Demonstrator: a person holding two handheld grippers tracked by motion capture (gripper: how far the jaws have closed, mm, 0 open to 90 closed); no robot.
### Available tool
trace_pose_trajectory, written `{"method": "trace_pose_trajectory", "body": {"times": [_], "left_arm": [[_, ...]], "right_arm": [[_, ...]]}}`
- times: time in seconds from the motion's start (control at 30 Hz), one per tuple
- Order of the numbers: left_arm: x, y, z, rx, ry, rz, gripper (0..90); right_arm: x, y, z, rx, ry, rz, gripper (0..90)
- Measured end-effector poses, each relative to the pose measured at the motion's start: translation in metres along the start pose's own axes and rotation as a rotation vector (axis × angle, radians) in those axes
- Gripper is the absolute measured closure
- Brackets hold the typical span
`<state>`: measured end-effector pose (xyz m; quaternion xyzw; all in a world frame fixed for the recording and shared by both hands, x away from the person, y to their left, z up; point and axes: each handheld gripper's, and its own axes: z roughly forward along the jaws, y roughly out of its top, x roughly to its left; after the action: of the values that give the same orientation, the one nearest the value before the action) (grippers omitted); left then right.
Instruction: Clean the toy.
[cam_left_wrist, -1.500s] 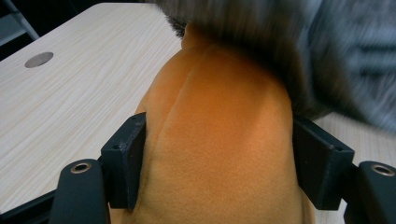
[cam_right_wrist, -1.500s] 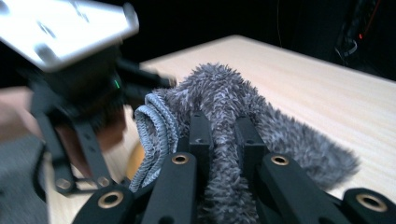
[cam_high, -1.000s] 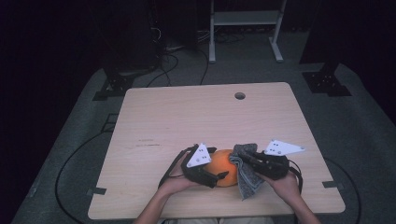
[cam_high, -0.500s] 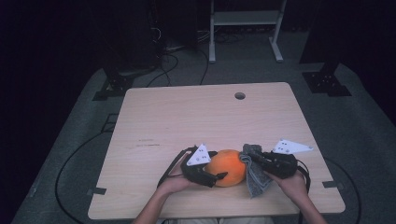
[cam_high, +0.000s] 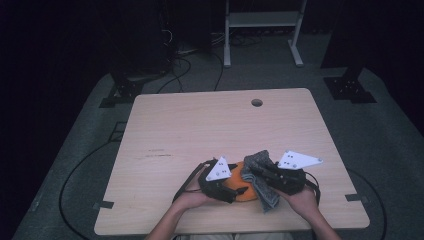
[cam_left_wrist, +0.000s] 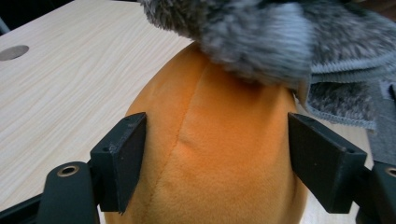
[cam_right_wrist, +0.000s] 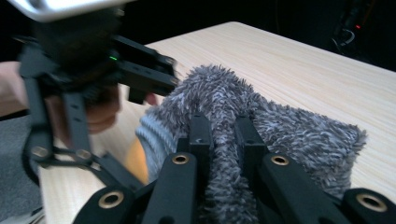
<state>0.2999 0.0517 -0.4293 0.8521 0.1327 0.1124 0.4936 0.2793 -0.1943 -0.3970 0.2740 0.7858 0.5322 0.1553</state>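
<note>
High view shows the orange plush toy (cam_high: 242, 186) and the grey fluffy cloth (cam_high: 261, 175) near the bench's (cam_high: 200, 130) front edge, right of its middle. The left hand-held gripper (cam_high: 235, 192) has just been closing its jaws around the toy, pads against its flanks in the left gripper view. The right hand-held gripper (cam_right_wrist: 223, 140) is clamped on a fold of cloth, which drapes over the toy's top. To wipe well, the left should probably hold the soft body steady without crushing it while the right drags cloth across the seam. No containers stand on the bench.
</note>
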Motion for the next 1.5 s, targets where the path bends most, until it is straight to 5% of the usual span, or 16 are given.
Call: {"method": "trace_pose_trajectory", "body": {"times": [0.2, 0.27, 0.3, 0.57, 0.63, 0.73, 0.8, 0.87, 1.0, 1.17, 1.33, 1.5], "left_arm": [[0.009, 0.001, -0.010, -0.040, -0.041, -0.012, 13.9], [0.019, -0.003, -0.014, -0.067, -0.046, -0.074, 12.5], [0.019, -0.003, -0.014, -0.067, -0.046, -0.074, 11.0], [0.028, -0.015, 0.001, -0.002, -0.164, -0.140, 4.3], [0.029, -0.021, 0.008, 0.048, -0.210, -0.158, 3.2], [0.027, -0.022, 0.012, 0.051, -0.216, -0.144, 4.4], [0.023, -0.017, 0.007, 0.009, -0.200, -0.109, 20.0], [0.022, -0.015, 0.003, -0.006, -0.196, -0.111, 26.5], [0.018, 0.004, -0.020, -0.079, -0.164, -0.103, 27.2], [0.016, 0.020, -0.049, -0.152, -0.118, -0.086, 24.5], [0.019, 0.018, -0.052, -0.147, -0.116, -0.092, 23.8], [0.024, 0.006, -0.041, -0.094, -0.116, -0.121, 23.2]], "right_arm": [[-0.019, -0.014, -0.006, 0.017, -0.016, 0.077, 80.1], [-0.024, -0.020, -0.013, 0.019, -0.028, 0.099, 80.0], [-0.024, -0.020, -0.013, 0.019, -0.028, 0.099, 80.0], [-0.028, -0.029, -0.022, 0.020, -0.021, 0.108, 79.9], [-0.029, -0.030, -0.024, 0.021, -0.027, 0.113, 79.9], [-0.030, -0.031, -0.025, 0.019, -0.027, 0.121, 79.9], [-0.027, -0.030, -0.026, 0.008, -0.035, 0.112, 79.9], [-0.026, -0.028, -0.027, 0.000, -0.041, 0.109, 80.0], [-0.029, -0.025, -0.027, -0.026, -0.038, 0.139, 80.1], [-0.028, -0.024, -0.008, -0.029, 0.037, 0.217, 80.1], [-0.026, -0.031, 0.013, 0.033, 0.082, 0.252, 80.1], [-0.029, -0.037, 0.020, 0.075, 0.073, 0.268, 80.1]]}}
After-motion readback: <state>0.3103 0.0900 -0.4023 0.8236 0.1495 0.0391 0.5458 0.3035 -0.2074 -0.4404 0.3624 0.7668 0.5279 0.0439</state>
